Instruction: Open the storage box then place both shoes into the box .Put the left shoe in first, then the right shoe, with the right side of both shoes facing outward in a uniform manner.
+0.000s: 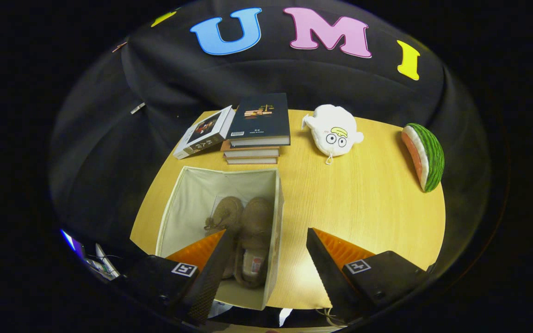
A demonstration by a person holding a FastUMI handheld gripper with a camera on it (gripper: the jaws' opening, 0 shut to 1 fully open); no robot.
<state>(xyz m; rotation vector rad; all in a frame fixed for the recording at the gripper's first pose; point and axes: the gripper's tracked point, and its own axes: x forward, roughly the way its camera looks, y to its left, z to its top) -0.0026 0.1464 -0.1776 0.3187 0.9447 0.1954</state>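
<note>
Two shoes in the open box, fingers spread above

Both brown shoes, one (224, 217) on the left and one (255, 240) on the right, lie side by side inside the cream fabric box (275, 222), which stands open on the wooden tabletop (363, 208). Gripper (266, 263) fingers (326, 268) are parted and hold nothing; the left finger overlaps the box opening, the right one hangs over bare tabletop just beside the box. Beyond the box lies a stack of books (255, 134), then a white plush toy (333, 132) and a watermelon-slice toy (426, 155) farther right
</note>
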